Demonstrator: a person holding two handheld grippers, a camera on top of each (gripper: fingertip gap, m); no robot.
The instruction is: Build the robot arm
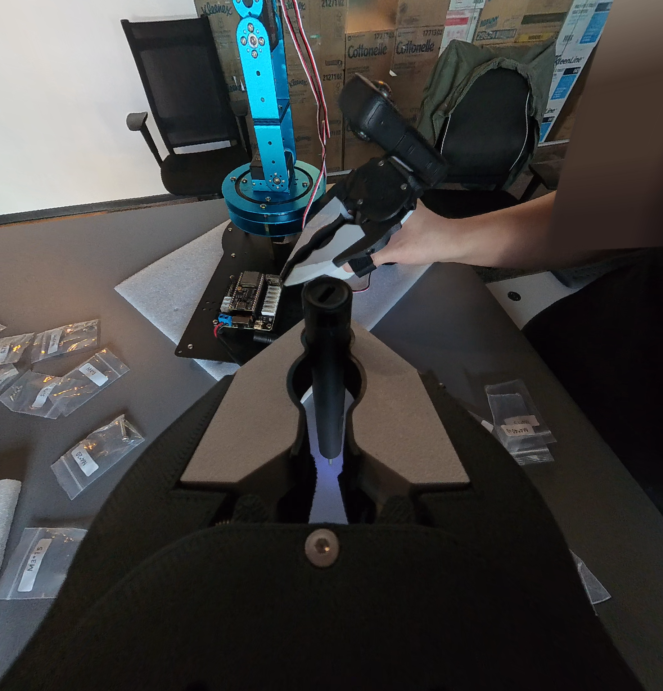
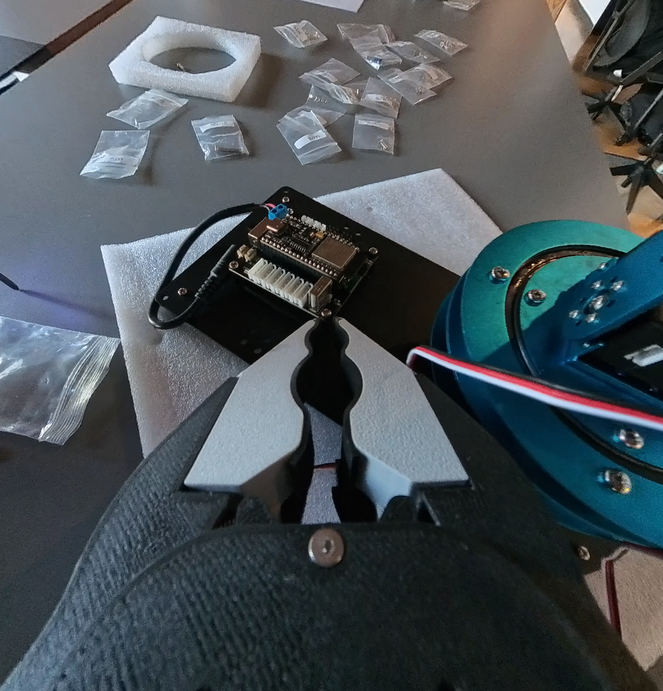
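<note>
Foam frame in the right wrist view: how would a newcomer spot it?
Start at the blue robot arm base on the grey table, then look past the circuit board. The white foam frame lies far left, alone with a round hole.

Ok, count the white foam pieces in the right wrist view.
2. A foam block with a round cut-out lies far left; a flat foam sheet lies under the black base plate, ahead of the right gripper. More may lie out of view.

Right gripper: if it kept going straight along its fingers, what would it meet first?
Most likely the circuit board on the black plate: the right gripper points at the board's near corner, tips nearly together, though depth is unclear.
</note>
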